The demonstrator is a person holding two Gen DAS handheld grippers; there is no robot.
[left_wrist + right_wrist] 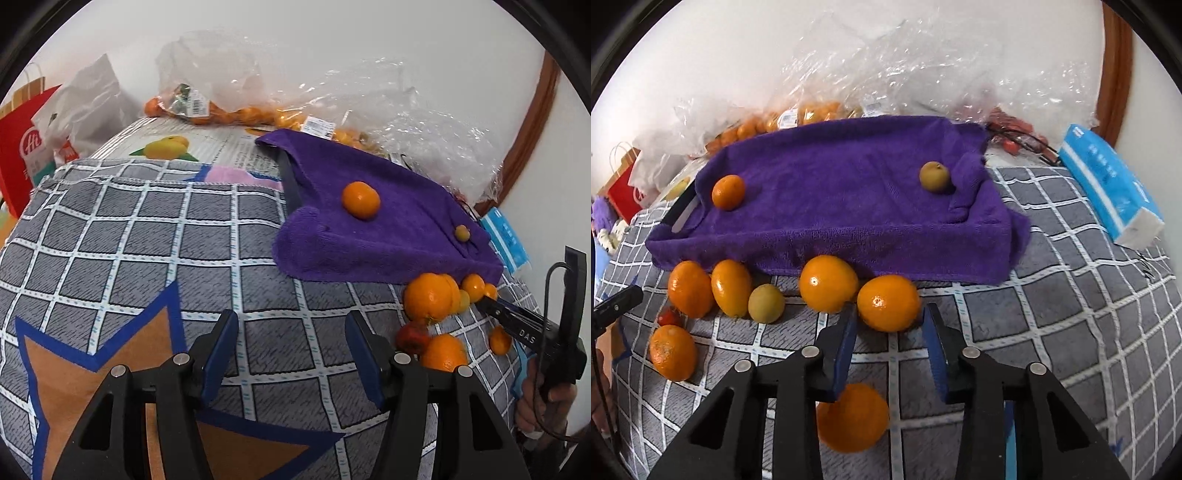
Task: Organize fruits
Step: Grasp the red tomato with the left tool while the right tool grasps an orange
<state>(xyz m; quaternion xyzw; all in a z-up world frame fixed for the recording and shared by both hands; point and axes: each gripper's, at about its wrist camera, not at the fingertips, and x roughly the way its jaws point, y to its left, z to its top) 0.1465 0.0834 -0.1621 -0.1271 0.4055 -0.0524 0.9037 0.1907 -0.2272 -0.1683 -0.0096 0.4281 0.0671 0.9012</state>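
A purple towel covers a tray (pixel 849 206) (pixel 388 229) on a grey checked cloth. On it lie an orange mandarin (pixel 728 192) (pixel 360 200) and a small yellow-green fruit (pixel 934 176) (pixel 462 233). Several oranges lie loose in front of the tray, with a yellow-green fruit (pixel 766 303) and a small red fruit (pixel 669 316) among them. My right gripper (pixel 888 317) is open, its jaws either side of one orange (pixel 888 302); another orange (pixel 851 417) lies under it. My left gripper (pixel 291 325) is open and empty over bare cloth, left of the fruit pile (pixel 432 299).
Clear plastic bags with small oranges (pixel 236 110) lie behind the tray along the wall. A blue tissue pack (pixel 1108 192) lies at the right. A red paper bag (pixel 22 147) and a white bag stand at the far left. A wooden frame edge (pixel 532 122) curves at the right.
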